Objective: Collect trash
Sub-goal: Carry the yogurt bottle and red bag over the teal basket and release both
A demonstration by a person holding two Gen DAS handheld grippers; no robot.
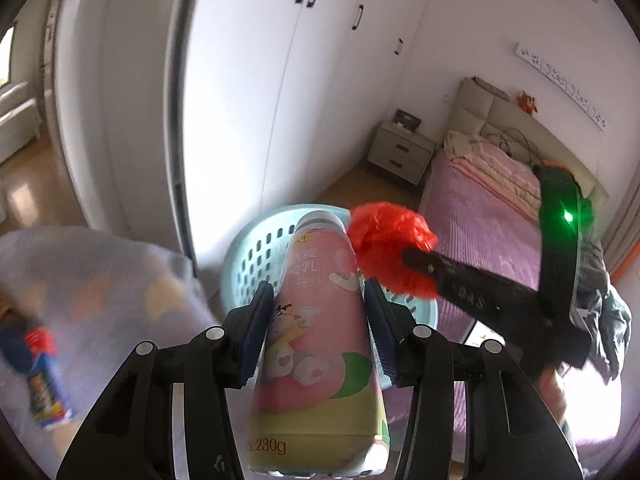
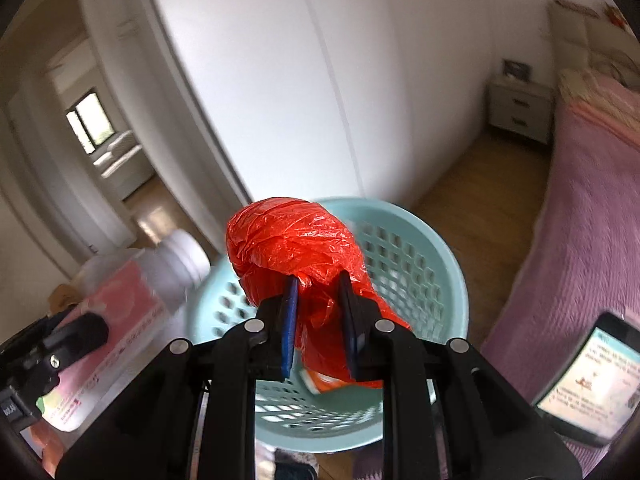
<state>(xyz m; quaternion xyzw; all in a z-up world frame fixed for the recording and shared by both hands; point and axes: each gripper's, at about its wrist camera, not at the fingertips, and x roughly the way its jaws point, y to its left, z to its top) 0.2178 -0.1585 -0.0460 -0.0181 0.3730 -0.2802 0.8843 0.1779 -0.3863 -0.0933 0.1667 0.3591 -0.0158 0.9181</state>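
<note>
wood floor [image 2: 472,176] (white wardrobe [image 2: 256,64])

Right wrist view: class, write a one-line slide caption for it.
Right gripper fingers pinch a crumpled red plastic bag above the light blue perforated basket.

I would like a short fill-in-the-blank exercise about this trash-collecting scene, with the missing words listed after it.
1. The left tool grips a pink ____.
2. The right tool is shut on a crumpled plastic bag of ____ colour.
3. Below both tools stands a light blue ____ with holes in its wall.
4. The bed has a ____ cover.

Missing words: bottle; red; basket; purple
</note>
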